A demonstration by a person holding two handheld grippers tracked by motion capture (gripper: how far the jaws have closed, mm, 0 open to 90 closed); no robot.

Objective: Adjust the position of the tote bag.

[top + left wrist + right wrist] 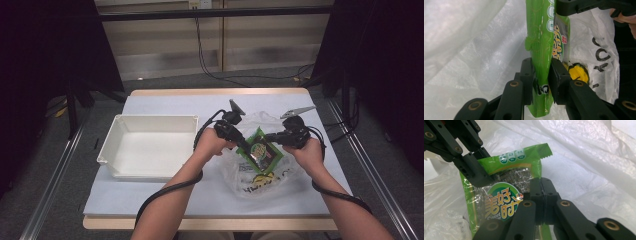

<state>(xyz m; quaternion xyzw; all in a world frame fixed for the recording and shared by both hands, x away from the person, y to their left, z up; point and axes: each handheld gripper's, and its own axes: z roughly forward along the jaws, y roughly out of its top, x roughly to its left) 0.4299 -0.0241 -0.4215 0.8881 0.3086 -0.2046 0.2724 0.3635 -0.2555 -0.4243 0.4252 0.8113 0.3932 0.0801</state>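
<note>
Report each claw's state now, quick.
Left claw: shut on the green snack packet, pinching one edge.
Right claw: shut on the same packet, at another edge, above the plastic bag.

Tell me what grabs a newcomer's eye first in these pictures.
The bright green snack packet stands out, held above the clear plastic bag at the table's right side, with the left claw and right claw each pinching an edge of it. To the left sits a white tray, nothing in it.
</note>
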